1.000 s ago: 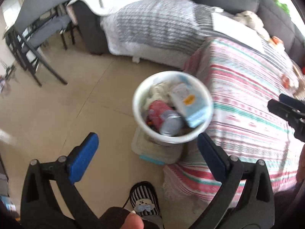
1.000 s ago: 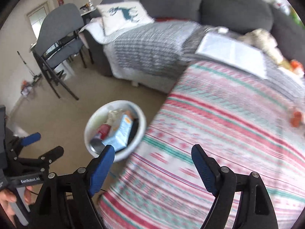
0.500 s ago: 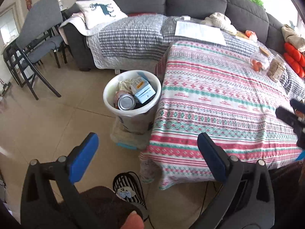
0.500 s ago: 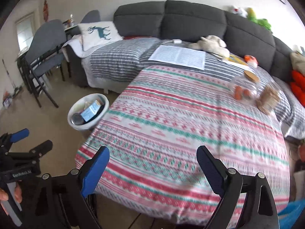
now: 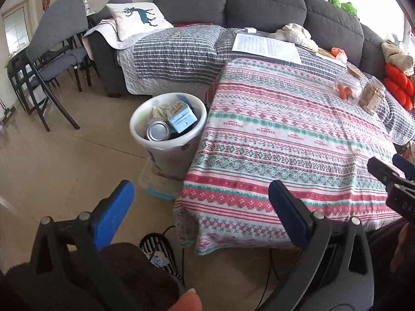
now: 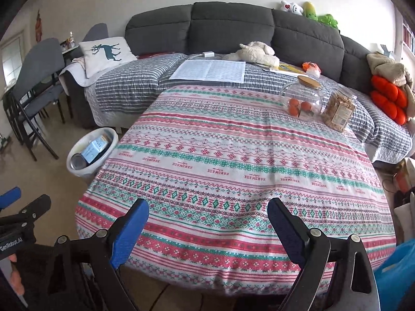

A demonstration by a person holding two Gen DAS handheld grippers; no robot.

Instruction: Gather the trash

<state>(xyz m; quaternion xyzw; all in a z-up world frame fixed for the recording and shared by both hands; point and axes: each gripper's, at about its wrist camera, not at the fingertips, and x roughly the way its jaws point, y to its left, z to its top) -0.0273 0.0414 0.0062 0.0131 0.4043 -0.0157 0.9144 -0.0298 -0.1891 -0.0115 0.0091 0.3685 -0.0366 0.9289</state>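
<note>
A white trash bin [image 5: 166,153] [image 6: 77,169] stands on the floor at the table's left edge. Inside it lie a metal can [image 5: 157,130], a light-blue carton [image 5: 181,118] and crumpled paper. My left gripper [image 5: 201,202] hangs open and empty above the floor, near the table's front left corner and well short of the bin. Over the table's front edge my right gripper [image 6: 207,220] is open with nothing between its blue pads. The patterned tablecloth [image 6: 233,160] carries no loose trash that I can see.
A glass jar with oranges [image 6: 302,98] and a snack bag [image 6: 338,114] stand at the table's far right. Behind is a grey sofa [image 6: 233,28] with a paper sheet [image 6: 210,70] and plush toy. Folding chairs [image 5: 49,59] stand left. A striped slipper [image 5: 158,254] is below.
Both grippers have drawn back from the bin and table, so the bin looks smaller and the whole tabletop now shows. Both stayed open and empty.
</note>
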